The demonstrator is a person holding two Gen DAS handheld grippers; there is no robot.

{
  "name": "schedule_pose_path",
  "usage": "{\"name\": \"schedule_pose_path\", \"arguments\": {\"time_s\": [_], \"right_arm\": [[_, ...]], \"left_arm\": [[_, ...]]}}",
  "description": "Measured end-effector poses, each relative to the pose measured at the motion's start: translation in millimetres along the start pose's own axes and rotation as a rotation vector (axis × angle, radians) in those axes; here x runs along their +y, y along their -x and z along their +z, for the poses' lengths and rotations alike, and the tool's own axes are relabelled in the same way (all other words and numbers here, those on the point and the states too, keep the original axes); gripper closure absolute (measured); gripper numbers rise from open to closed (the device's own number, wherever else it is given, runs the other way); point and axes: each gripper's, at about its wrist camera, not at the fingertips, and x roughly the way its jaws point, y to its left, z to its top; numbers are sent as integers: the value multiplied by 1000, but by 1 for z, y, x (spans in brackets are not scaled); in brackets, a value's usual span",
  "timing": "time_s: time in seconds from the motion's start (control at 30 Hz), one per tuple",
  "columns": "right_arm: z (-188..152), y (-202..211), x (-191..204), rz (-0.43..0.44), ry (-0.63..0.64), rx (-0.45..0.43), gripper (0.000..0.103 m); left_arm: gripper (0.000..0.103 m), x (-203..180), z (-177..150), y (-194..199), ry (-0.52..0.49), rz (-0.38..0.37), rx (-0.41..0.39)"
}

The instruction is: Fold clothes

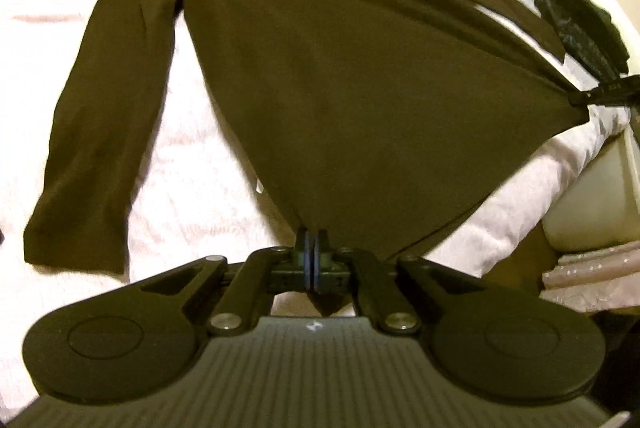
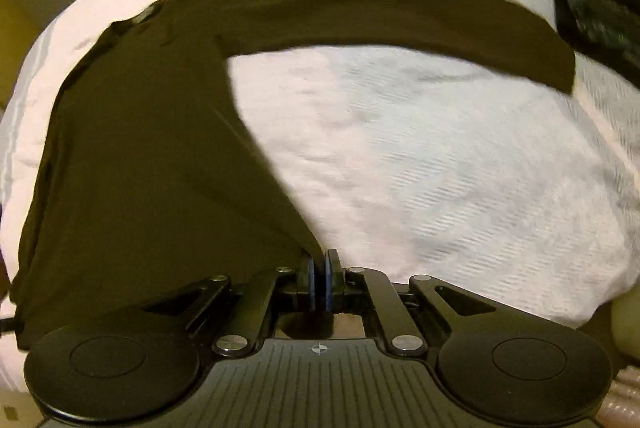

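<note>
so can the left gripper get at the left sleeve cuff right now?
Probably not yet: the left gripper is shut on the shirt hem. The cuff lies uncovered on the bedspread, so only the grip blocks it.

Left tongs [image 1: 311,240] clamp dark shirt [image 1: 320,68] hem; right tongs [image 1: 576,99] pinch far corner

The dark shirt's [image 1: 340,76] collar is cut off by the top edge
</note>
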Motion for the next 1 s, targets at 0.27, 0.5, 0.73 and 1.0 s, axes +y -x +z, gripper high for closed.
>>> {"name": "schedule_pose_path", "arguments": {"time_s": [0.27,0.5,0.73,1.0], "right_arm": [[-14,-29,12,131,88,204,100],[-20,-61,0,87,90,277,100],[-4,-52,11,-77,220,197,76],[8,-36,94,-84,376,37,60]], "left_arm": [[103,5,-18,21,7,16,50],[103,11,-21,-14,36,48,112],[91,23,-26,9,43,122,106],[72,78,-14,38,88,280,13]]}}
